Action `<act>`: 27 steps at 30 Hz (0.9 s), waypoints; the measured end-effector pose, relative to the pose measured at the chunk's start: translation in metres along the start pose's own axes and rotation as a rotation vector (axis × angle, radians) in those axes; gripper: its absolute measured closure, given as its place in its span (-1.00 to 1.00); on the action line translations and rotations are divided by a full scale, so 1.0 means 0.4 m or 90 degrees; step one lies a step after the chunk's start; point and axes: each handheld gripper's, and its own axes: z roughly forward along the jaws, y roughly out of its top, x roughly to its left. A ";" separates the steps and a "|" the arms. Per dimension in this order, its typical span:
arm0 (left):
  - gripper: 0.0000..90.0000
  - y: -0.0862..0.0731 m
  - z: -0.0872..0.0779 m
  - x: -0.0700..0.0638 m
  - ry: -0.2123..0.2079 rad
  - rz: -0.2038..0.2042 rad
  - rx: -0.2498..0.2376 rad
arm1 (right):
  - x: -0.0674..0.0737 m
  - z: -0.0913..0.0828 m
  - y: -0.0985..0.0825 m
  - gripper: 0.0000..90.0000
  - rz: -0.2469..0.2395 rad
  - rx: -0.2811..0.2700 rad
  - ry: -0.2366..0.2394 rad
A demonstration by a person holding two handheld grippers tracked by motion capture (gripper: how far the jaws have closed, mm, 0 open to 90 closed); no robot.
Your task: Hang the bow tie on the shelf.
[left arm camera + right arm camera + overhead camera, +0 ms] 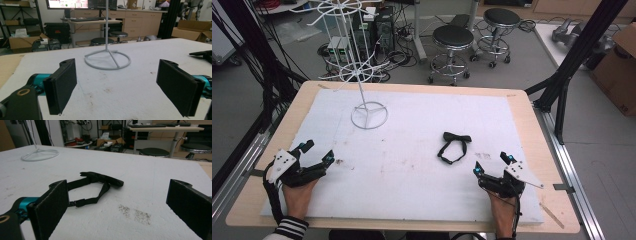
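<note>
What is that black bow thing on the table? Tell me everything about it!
It's a black bow tie with a thin strap looped into a ring and a small clasp on it. It looks like soft fabric. It lies flat on the white mat, just ahead of the right gripper, whose jaws are open. Nothing holds it.

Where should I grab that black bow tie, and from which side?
Probably the thick bow at the far end: it stands proud of the white mat, while the strap loop lies flat. The open right gripper is nearest; come from above, jaws across the bow's narrow middle.
</note>
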 end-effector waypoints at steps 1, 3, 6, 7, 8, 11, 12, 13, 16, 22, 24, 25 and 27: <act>-0.62 0.000 0.000 0.000 0.001 0.001 0.001 | 0.000 0.001 0.001 -0.92 0.000 0.005 0.005; -0.62 0.000 0.000 0.001 0.001 0.001 0.001 | 0.000 0.006 0.005 -0.92 -0.012 0.020 0.005; -0.62 0.000 0.000 0.001 0.002 -0.001 0.001 | 0.000 0.009 0.012 -0.92 -0.024 0.032 0.008; -0.62 0.000 0.000 0.001 0.001 0.000 0.001 | -0.003 0.011 0.018 -0.92 -0.023 0.037 0.013; -0.62 0.000 0.000 0.001 0.001 0.001 0.000 | -0.006 0.013 0.024 -0.92 -0.027 0.040 0.016; -0.62 0.000 0.000 0.001 0.001 0.000 0.001 | -0.012 0.017 0.047 -0.92 -0.032 0.051 0.023; -0.62 0.000 0.000 0.001 0.002 0.000 0.001 | -0.018 0.021 0.063 -0.92 -0.034 0.061 0.026; -0.62 0.000 0.000 0.001 0.001 0.001 0.001 | -0.021 0.023 0.071 -0.92 -0.034 0.068 0.031; -0.62 0.000 0.000 0.001 0.001 0.001 0.001 | -0.025 0.029 0.086 -0.92 -0.038 0.078 0.038; -0.62 0.000 0.000 0.001 0.001 0.001 0.001 | -0.034 0.055 0.133 -0.92 -0.065 0.114 0.070; -0.62 0.000 0.000 0.000 0.001 0.000 -0.001 | -0.039 0.070 0.144 -0.92 -0.069 0.127 0.088; -0.62 0.000 0.000 0.001 0.001 0.001 0.001 | -0.039 0.070 0.144 -0.92 -0.069 0.127 0.088; -0.62 0.000 0.000 0.000 0.001 0.000 0.000 | -0.044 0.085 0.149 -0.92 -0.072 0.139 0.094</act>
